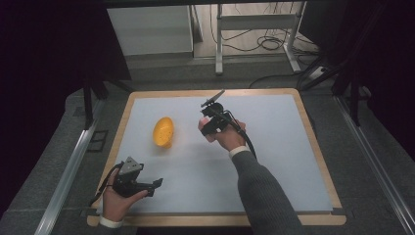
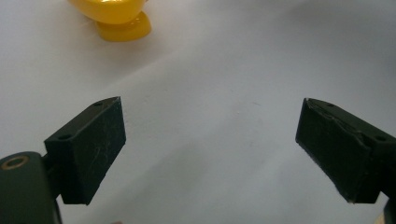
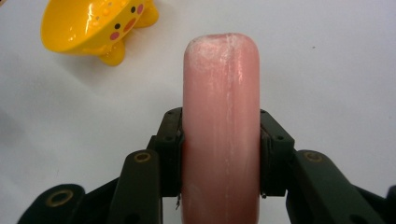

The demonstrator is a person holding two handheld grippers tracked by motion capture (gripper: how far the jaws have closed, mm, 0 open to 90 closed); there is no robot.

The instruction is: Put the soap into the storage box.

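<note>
A yellow duck-faced soap dish (image 1: 164, 131) stands on the white mat, left of centre. In the right gripper view the dish (image 3: 88, 23) lies ahead at the upper left. My right gripper (image 1: 208, 128) is to the right of the dish, shut on a pink bar of soap (image 3: 220, 93) that stands on edge between its two pads. My left gripper (image 1: 154, 186) rests near the front left corner, open with nothing between its jaws. In the left gripper view the dish (image 2: 116, 14) sits far ahead, beyond the open left gripper (image 2: 212, 149).
The white mat (image 1: 274, 147) has a wooden border (image 1: 313, 147) around it. Dark floor, a metal rail (image 1: 68, 171) at the left and a desk frame with cables (image 1: 259, 41) lie beyond the table.
</note>
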